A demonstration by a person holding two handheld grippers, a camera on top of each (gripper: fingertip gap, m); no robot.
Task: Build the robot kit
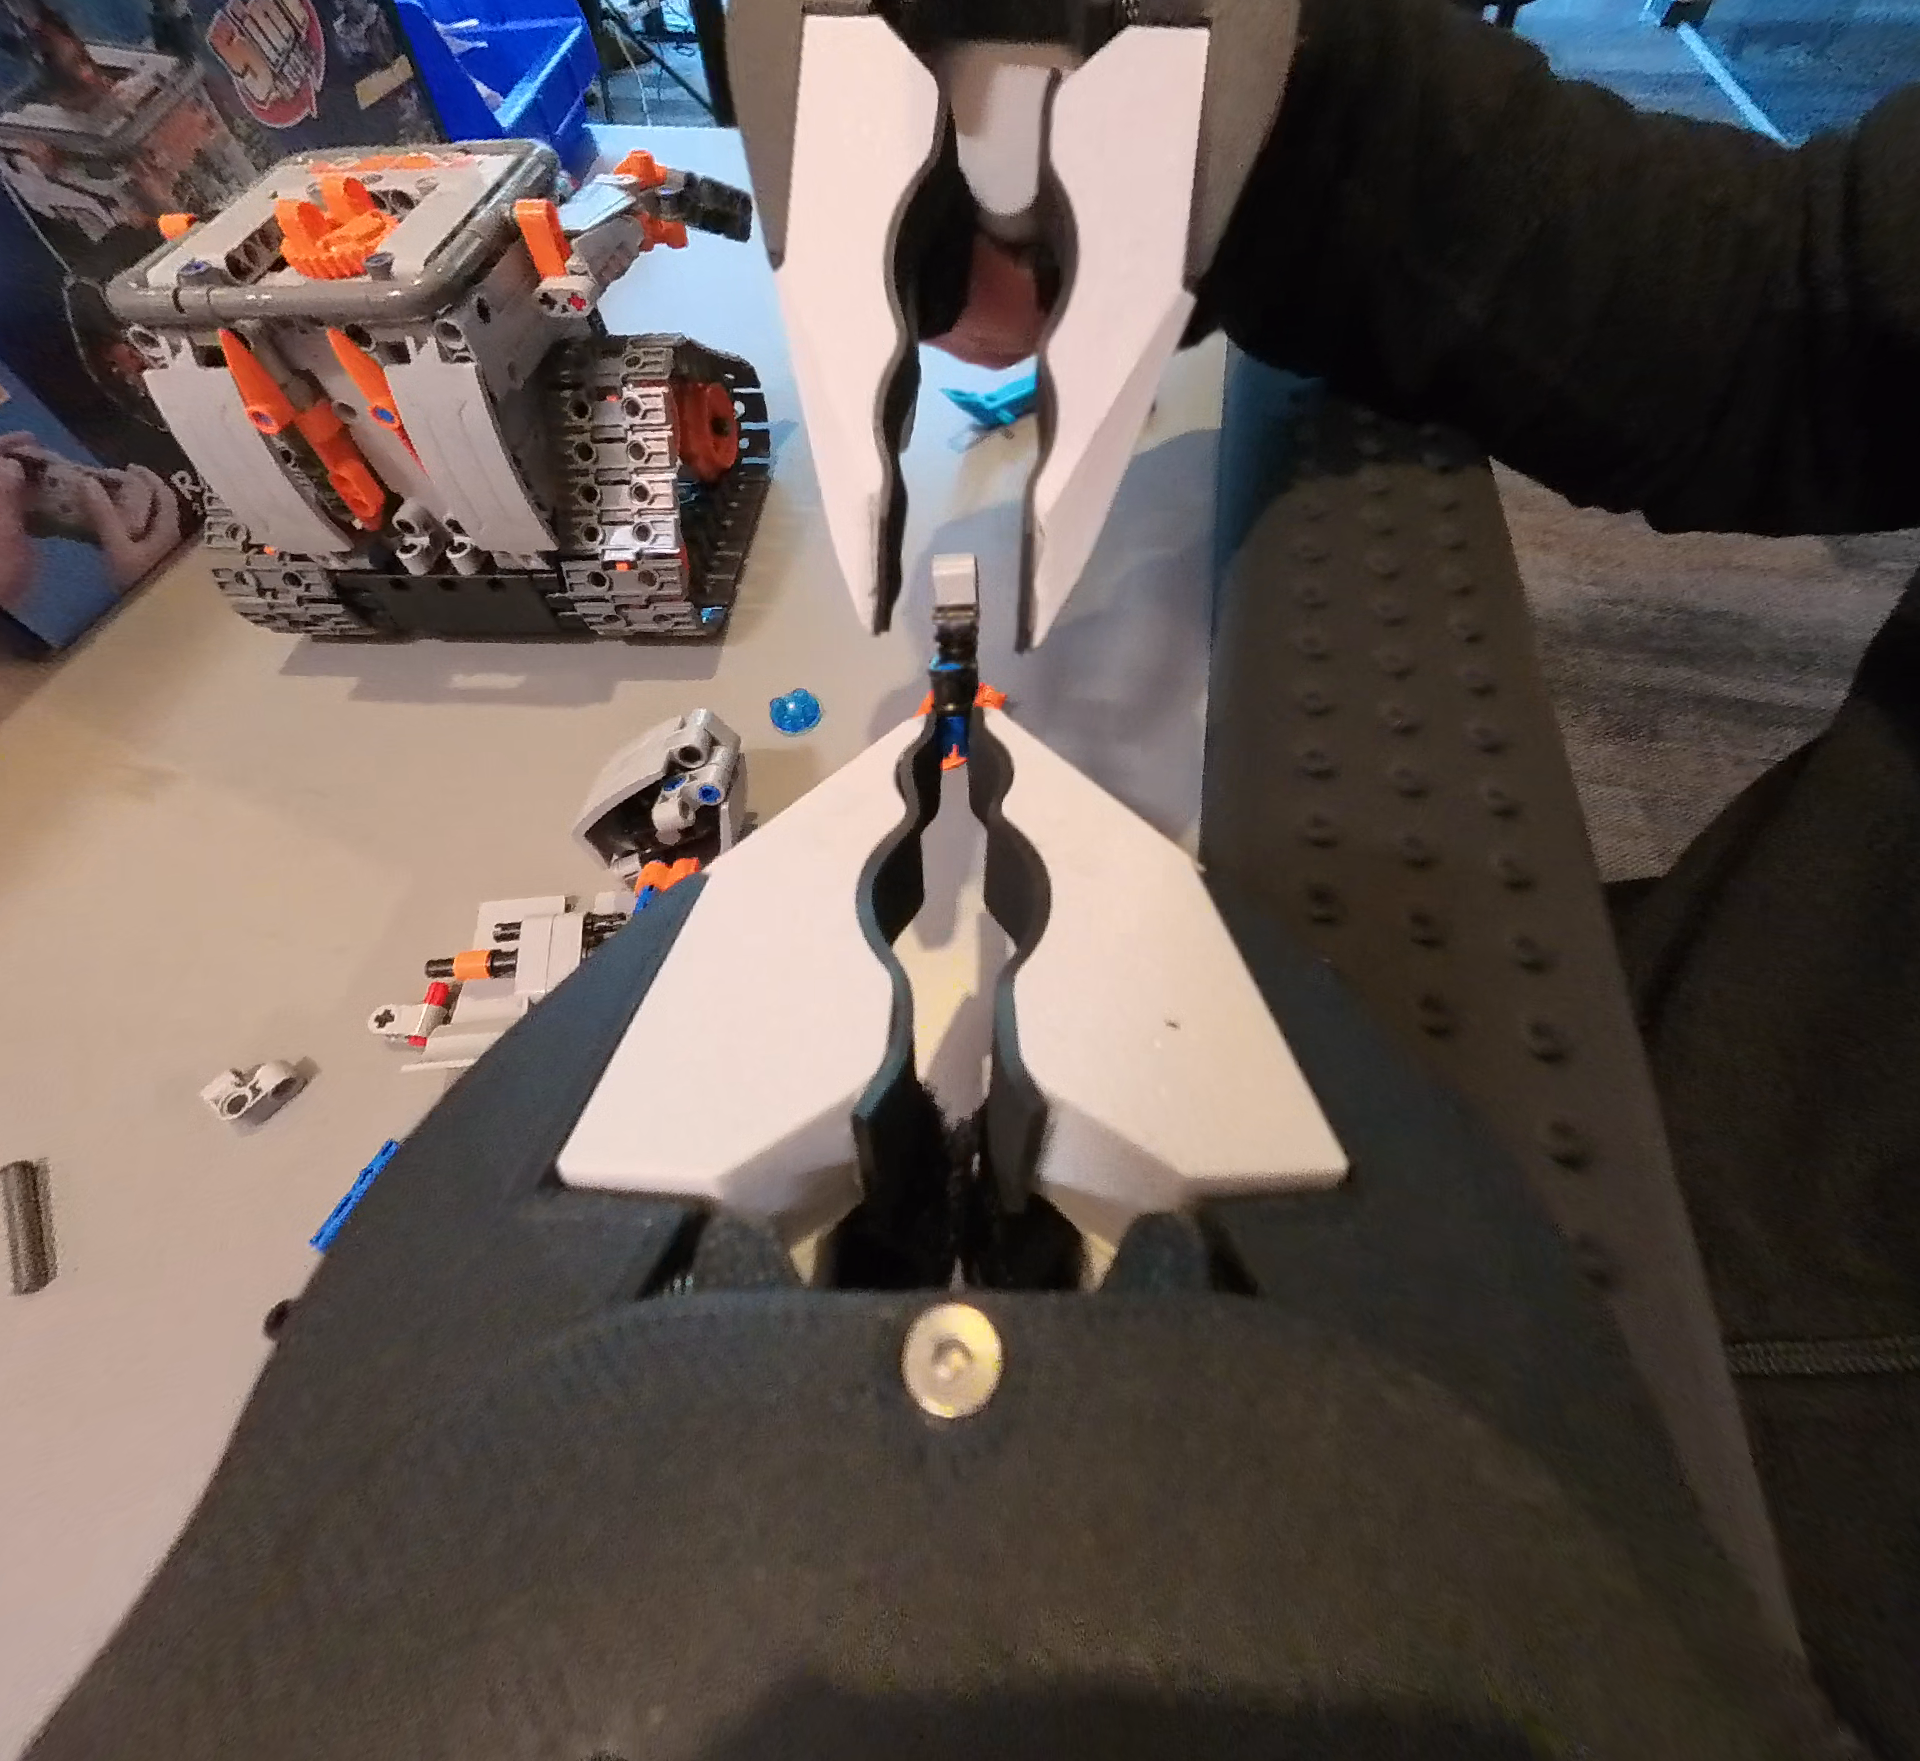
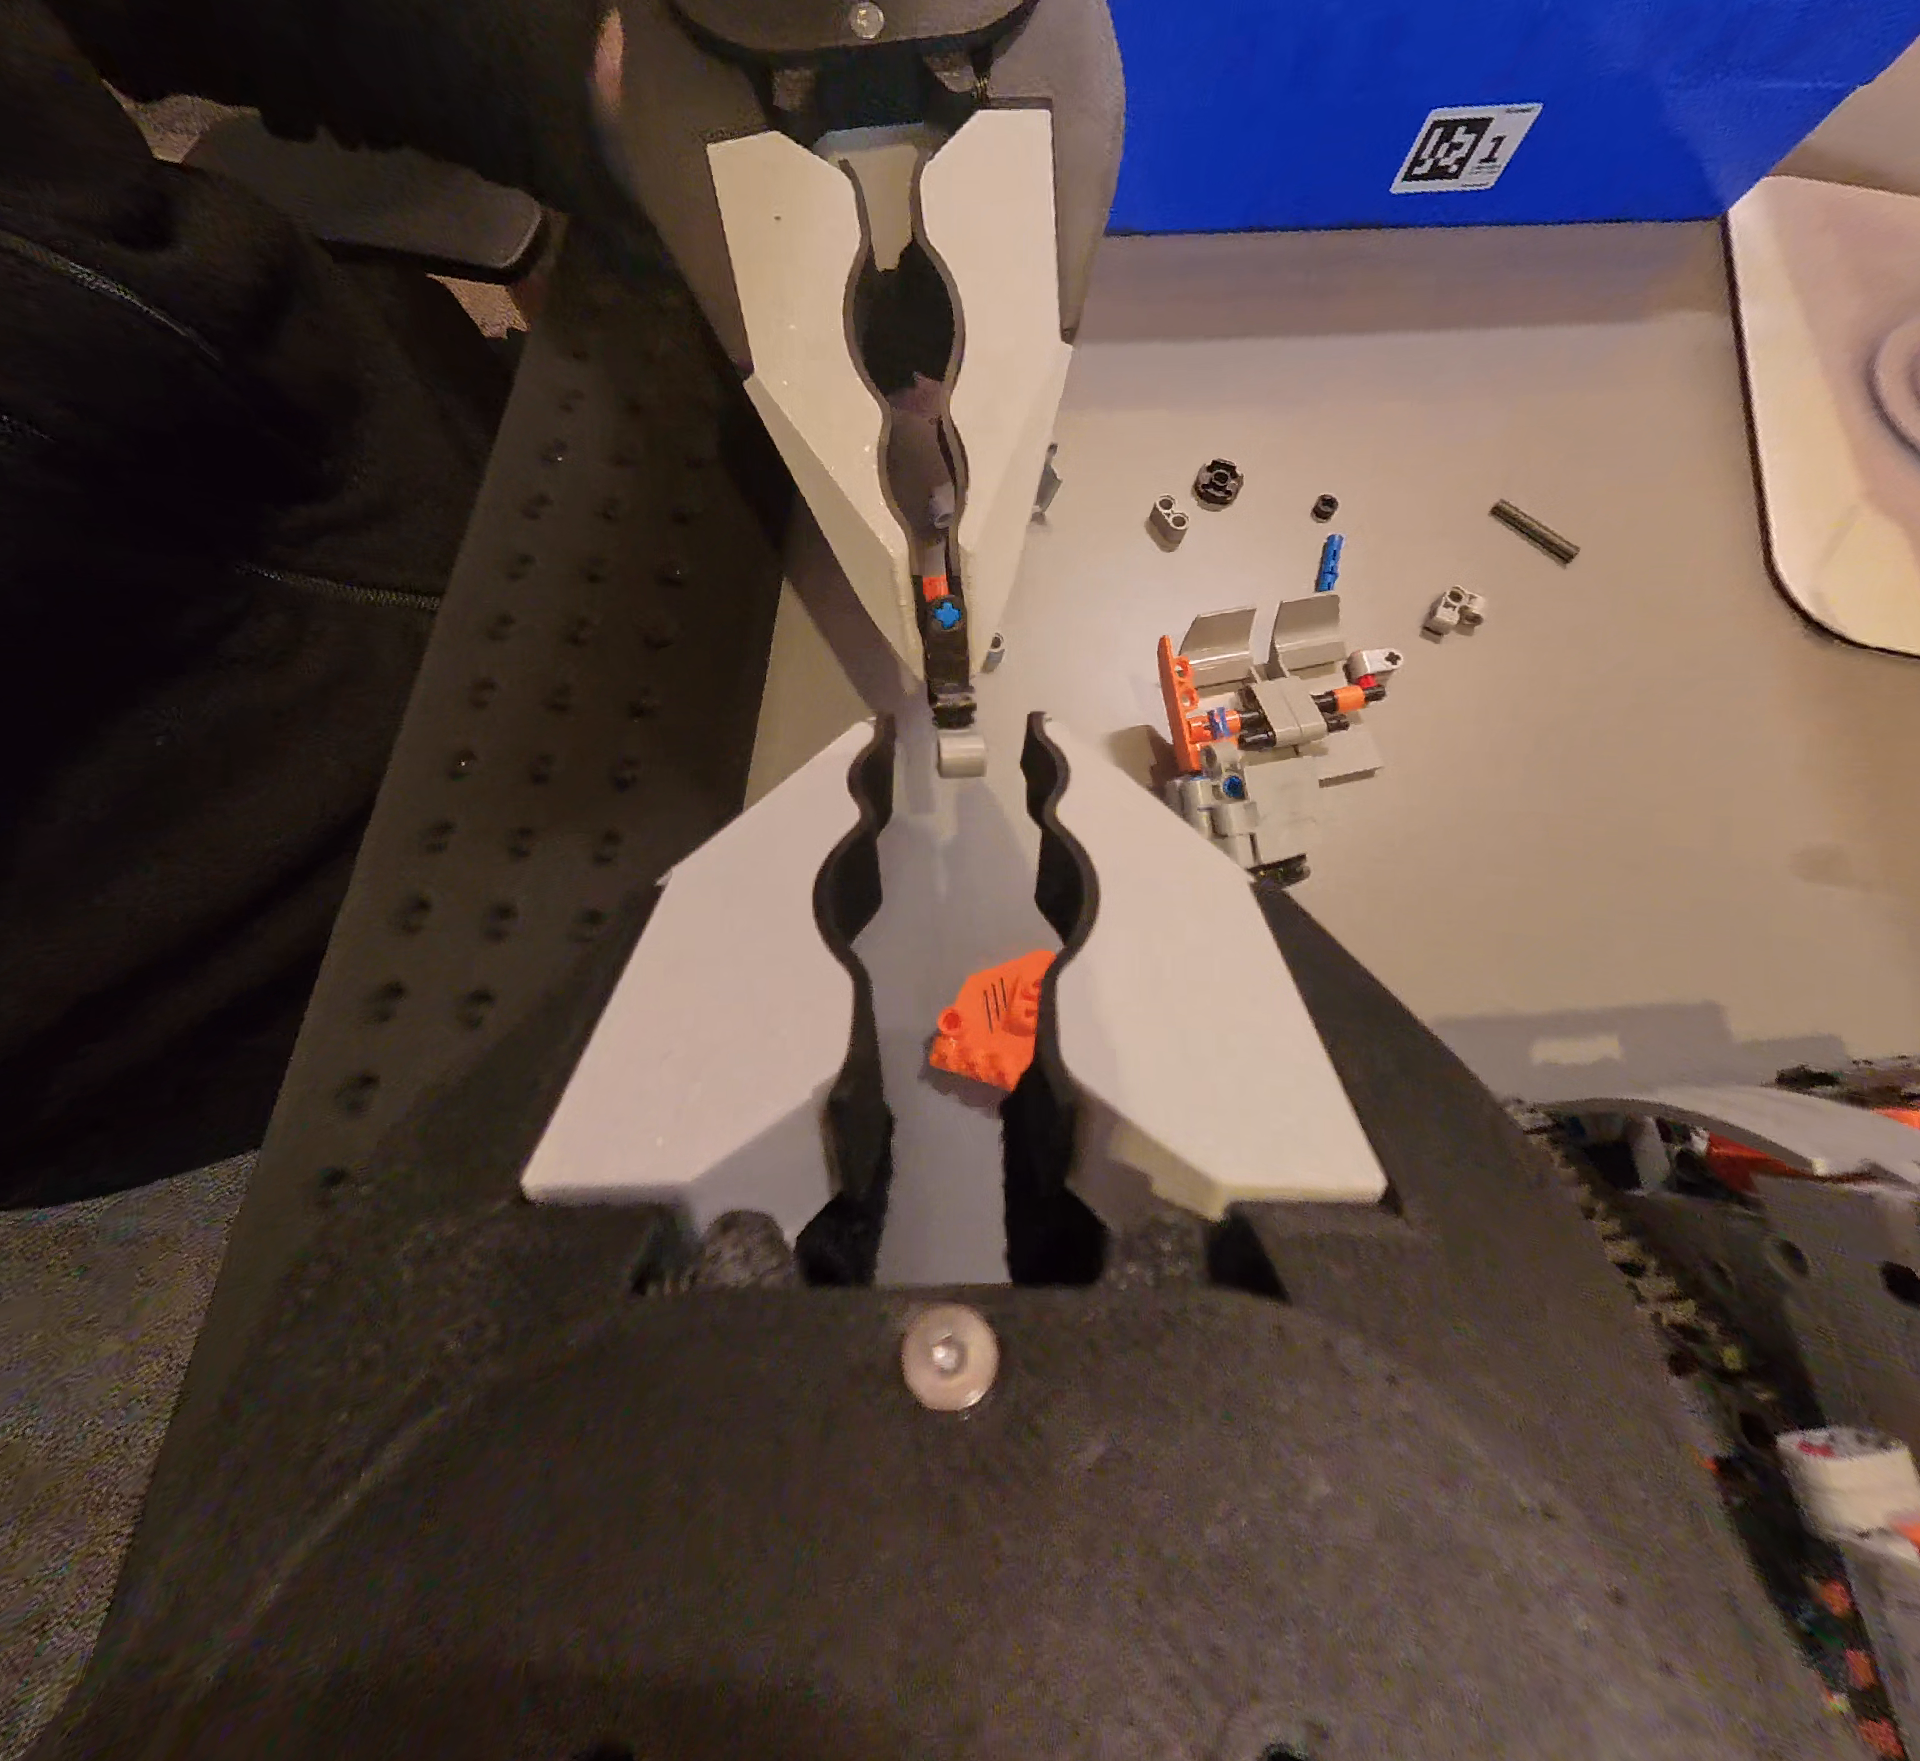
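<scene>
Two grippers are facing tip to tip over the tabletop (image 2: 1455, 932). Left gripper (image 1: 954, 719) jaws are pinching a small black pin assembly (image 1: 953, 662), its grey connector end poking forward. Right gripper (image 2: 961, 724) jaws are standing narrowly apart, empty, the grey end just between their tips. An orange brick (image 2: 987, 1025) is lying below the right jaws. For a clean hold, the right jaws should be squared on the grey end.

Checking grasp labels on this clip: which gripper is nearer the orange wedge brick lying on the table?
Right. The orange wedge brick lies on the table between the open jaws of the right gripper. The left gripper is beyond it, shut on a slim black-and-grey brick piece.
</scene>
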